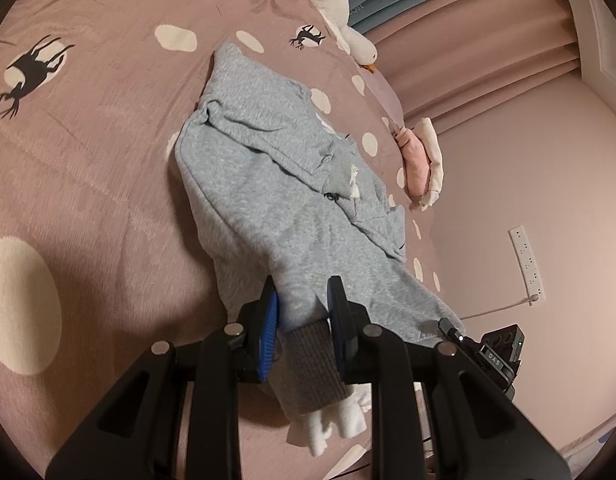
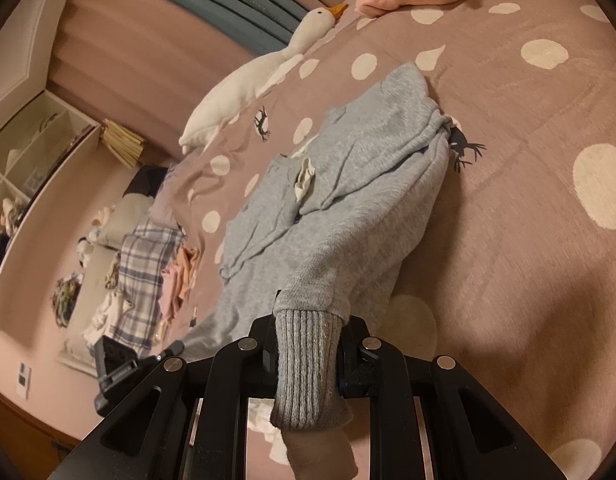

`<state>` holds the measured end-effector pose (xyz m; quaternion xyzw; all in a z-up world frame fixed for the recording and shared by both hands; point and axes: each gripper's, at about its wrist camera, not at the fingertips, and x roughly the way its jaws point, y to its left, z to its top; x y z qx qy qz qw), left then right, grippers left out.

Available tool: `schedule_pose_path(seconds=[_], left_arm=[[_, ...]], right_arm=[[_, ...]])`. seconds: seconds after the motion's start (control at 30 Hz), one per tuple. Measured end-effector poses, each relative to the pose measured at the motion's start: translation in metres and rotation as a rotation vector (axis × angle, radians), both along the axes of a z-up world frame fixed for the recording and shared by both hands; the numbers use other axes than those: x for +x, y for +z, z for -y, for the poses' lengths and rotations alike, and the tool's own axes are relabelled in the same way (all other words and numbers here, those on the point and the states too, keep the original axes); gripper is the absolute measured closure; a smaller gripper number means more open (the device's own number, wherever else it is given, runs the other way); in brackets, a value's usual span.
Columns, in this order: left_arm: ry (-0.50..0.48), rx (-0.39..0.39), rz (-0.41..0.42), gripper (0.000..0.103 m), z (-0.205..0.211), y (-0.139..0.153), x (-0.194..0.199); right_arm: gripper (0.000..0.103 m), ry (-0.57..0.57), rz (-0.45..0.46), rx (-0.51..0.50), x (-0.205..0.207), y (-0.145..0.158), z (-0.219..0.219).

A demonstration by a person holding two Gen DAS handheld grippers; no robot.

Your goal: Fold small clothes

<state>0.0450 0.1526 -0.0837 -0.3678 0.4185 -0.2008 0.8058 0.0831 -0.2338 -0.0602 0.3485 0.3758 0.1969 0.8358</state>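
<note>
Bed (image 1: pixel 88 152) covered by mauve dotted sheet. Grey sweatshirt (image 1: pixel 268 184) spread ahead of both grippers. Left gripper (image 1: pixel 304 312) clamped on one ribbed cuff (image 1: pixel 311 364); right gripper (image 2: pixel 308 344) clamped on other cuff (image 2: pixel 308 368). Plush goose (image 2: pixel 248 80) noted beyond garment.

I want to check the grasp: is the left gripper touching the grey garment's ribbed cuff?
Touching. The left wrist view shows the left gripper with its blue pads pressed on both sides of the grey garment just above its ribbed cuff.

Home bedroom; bedspread (image 1: pixel 108 140), plush goose (image 2: pixel 244 80)
</note>
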Motion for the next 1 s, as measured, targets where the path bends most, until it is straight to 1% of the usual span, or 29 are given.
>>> schedule_pose_path(seconds=[0.23, 0.67, 0.77, 0.87, 0.93, 1.0], left_arm=[[-0.005, -0.003, -0.002, 0.082, 0.002, -0.001, 0.008], [-0.009, -0.041, -0.016, 0.082, -0.003, -0.005, 0.009], [-0.021, -0.052, -0.043, 0.081, -0.003, -0.01, 0.008], [-0.019, -0.025, -0.08, 0.081, -0.004, -0.019, 0.003], [-0.016, -0.015, -0.106, 0.078, -0.005, -0.025, -0.002], [-0.022, -0.03, -0.14, 0.074, -0.006, -0.035, -0.005]], right_arm=[[0.083, 0.003, 0.013, 0.004, 0.003, 0.002, -0.001], [0.083, 0.002, 0.005, 0.015, 0.004, 0.002, -0.001], [0.083, 0.008, 0.0, 0.029, 0.004, 0.0, 0.0], [0.083, 0.018, -0.01, 0.03, 0.004, -0.003, 0.002], [0.083, 0.02, -0.018, 0.031, 0.004, -0.006, 0.004], [0.083, 0.022, -0.036, 0.046, 0.004, -0.012, 0.007]])
